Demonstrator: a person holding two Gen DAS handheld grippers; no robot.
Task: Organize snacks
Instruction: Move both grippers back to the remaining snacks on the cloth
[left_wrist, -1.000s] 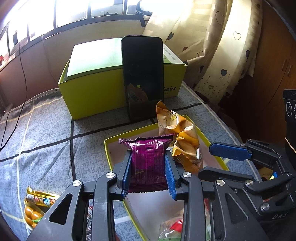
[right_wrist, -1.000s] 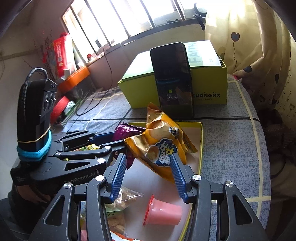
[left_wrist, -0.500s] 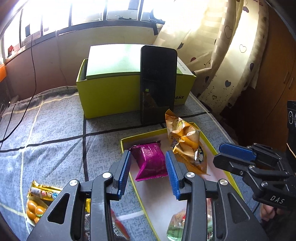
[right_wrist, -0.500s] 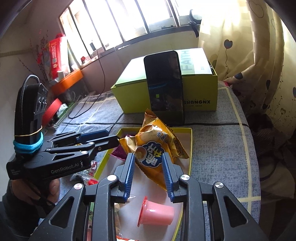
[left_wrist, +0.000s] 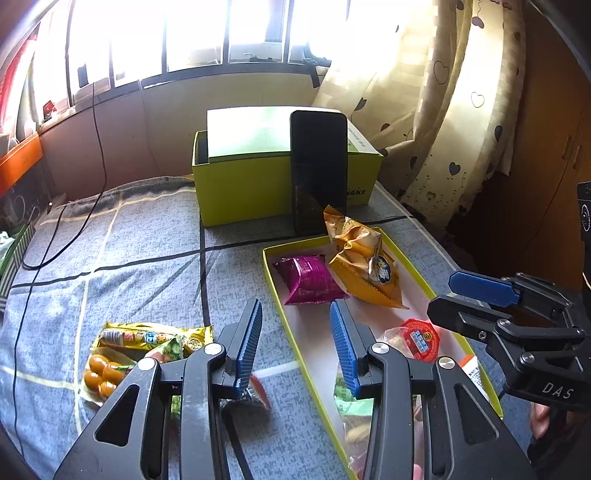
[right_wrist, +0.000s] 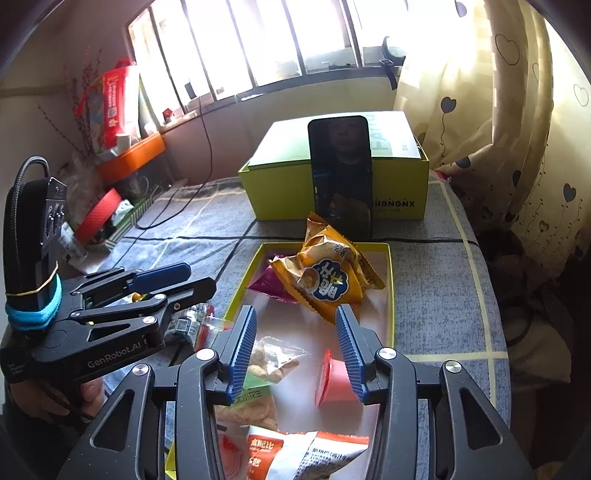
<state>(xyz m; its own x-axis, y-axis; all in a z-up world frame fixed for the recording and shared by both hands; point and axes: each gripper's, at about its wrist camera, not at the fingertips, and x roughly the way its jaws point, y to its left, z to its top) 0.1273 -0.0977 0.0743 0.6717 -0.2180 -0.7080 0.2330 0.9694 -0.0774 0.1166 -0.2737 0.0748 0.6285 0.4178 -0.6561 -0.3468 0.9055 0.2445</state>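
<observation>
Strong daylight poured through the window (left_wrist: 192, 40), which was blown out to white in both views. The heart-print curtain (left_wrist: 454, 96) glowed where sun struck it. The dark phone screen (right_wrist: 341, 173) carried a dim reflection. Straight lines bowed toward the frame edges, the corners fell into black vignette, and near objects stayed sharp

A home bedroom: heart-print curtains (left_wrist: 454, 122), wooden wardrobe (left_wrist: 554, 140), quilted bedcover (left_wrist: 129, 266).
</observation>
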